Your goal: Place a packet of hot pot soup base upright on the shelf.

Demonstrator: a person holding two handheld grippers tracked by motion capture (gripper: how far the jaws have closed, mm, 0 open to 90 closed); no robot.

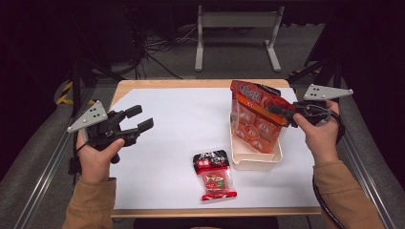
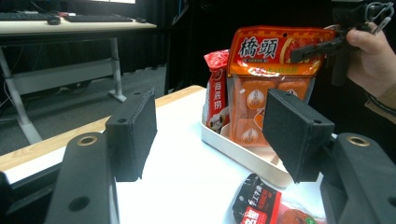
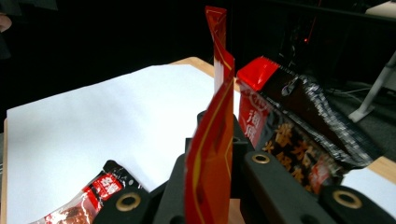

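Observation:
An orange snack packet (image 1: 255, 121) stands upright in a white bin (image 1: 253, 161) at the table's right. My right gripper (image 1: 282, 112) is shut on its upper right edge. In the right gripper view the packet's edge (image 3: 222, 70) rises between the closed jaws of that gripper (image 3: 217, 137). Behind it in the bin stands a red and black packet (image 3: 299, 126), its red top (image 2: 217, 88) next to the orange one (image 2: 275, 70). A small red and black packet (image 1: 215, 174) lies flat in front of the bin. My left gripper (image 1: 136, 123) hovers open at the left, holding nothing.
A white sheet (image 1: 176, 124) covers most of the wooden table (image 1: 143, 85). Grey side rails (image 1: 43, 162) run along both sides. A white metal stand (image 1: 236, 36) and cables lie on the floor beyond the far edge.

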